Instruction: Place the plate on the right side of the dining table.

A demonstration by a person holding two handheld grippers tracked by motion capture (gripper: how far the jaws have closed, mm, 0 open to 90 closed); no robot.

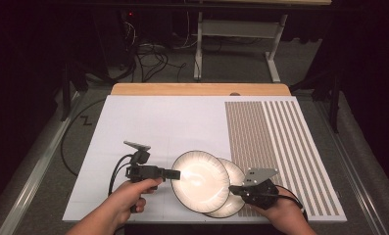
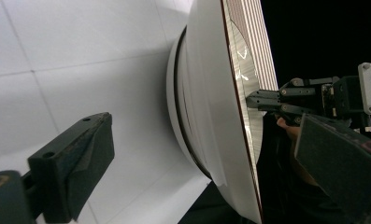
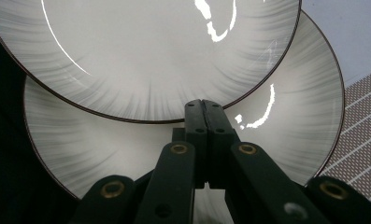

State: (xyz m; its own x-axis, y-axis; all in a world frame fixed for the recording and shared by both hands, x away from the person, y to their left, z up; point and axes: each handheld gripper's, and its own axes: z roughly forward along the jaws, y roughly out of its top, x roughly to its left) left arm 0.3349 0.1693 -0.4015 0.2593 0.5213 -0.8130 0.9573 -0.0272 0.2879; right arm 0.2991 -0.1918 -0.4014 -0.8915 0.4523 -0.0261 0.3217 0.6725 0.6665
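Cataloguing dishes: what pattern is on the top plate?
Grey radial streaks, dark rim on top plate; right gripper view.

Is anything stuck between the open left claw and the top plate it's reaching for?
No, nothing visible is in the way. The left gripper stands open right at the top plate's left rim, with bare white table around it. The right gripper, shut, sits at the plates' other side, over the lower plate.

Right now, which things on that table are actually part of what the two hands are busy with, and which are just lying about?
In the job:
- upper plate, overlapping the other
- lower plate
- left gripper, jaws open at the upper plate's left rim
- right gripper, jaws shut at the plates' right edge

Just lying about:
- white board underneath
- striped panel
- cables on the floor
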